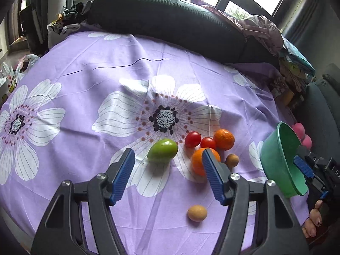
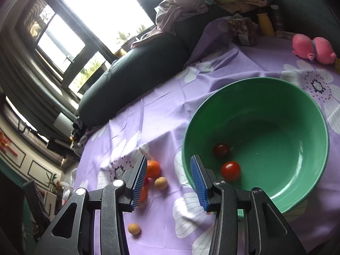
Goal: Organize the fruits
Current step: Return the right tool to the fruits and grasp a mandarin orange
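L gripper (image 1: 167, 163) is hovering w/ jaws spread, green mango (image 1: 162, 153) lying just ahead between its fingers, oranges (image 1: 224, 139) and tomatoes (image 1: 193, 139) to the R on the table (image 1: 85, 68). R gripper (image 2: 169, 180) is sitting released at the green bowl (image 2: 297, 191) rim, two tomatoes (image 2: 230, 171) inside.

Green bowl (image 2: 276, 106), red tomatoes (image 2: 230, 170), orange oranges (image 1: 223, 139), purple white-flowered cloth (image 1: 106, 63).
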Action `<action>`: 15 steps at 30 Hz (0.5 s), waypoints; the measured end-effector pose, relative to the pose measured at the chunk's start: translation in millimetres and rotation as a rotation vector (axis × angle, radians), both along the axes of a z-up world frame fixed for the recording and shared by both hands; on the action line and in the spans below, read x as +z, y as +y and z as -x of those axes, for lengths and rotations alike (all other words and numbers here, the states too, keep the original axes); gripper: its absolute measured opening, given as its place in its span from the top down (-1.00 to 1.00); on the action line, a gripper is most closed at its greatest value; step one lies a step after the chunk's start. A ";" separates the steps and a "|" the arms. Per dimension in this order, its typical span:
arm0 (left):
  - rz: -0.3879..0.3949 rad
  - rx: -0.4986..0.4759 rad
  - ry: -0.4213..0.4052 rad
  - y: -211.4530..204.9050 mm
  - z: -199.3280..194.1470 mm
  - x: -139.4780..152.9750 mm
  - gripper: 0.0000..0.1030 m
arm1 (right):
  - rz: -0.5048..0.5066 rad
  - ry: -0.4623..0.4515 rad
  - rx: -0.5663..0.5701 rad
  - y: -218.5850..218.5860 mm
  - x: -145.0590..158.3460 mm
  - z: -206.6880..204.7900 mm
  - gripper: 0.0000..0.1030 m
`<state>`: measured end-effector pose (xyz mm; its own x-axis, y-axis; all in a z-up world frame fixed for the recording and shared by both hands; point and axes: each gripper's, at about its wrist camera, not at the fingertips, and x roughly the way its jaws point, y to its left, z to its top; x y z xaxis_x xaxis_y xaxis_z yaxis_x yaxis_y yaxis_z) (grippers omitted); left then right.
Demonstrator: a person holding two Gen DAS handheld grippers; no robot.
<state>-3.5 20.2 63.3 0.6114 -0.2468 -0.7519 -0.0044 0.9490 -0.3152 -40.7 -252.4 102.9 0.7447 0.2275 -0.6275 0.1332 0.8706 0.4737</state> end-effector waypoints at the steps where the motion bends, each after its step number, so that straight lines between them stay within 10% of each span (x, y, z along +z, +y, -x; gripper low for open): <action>1: 0.004 -0.007 0.001 0.1 -1.7 -2.1 -0.26 | 0.005 0.017 0.021 9.0 -3.1 -6.0 0.14; 15: -0.056 -0.135 0.041 -54.0 -16.9 -27.1 -0.24 | -0.014 0.261 0.284 85.3 -32.5 -77.1 0.14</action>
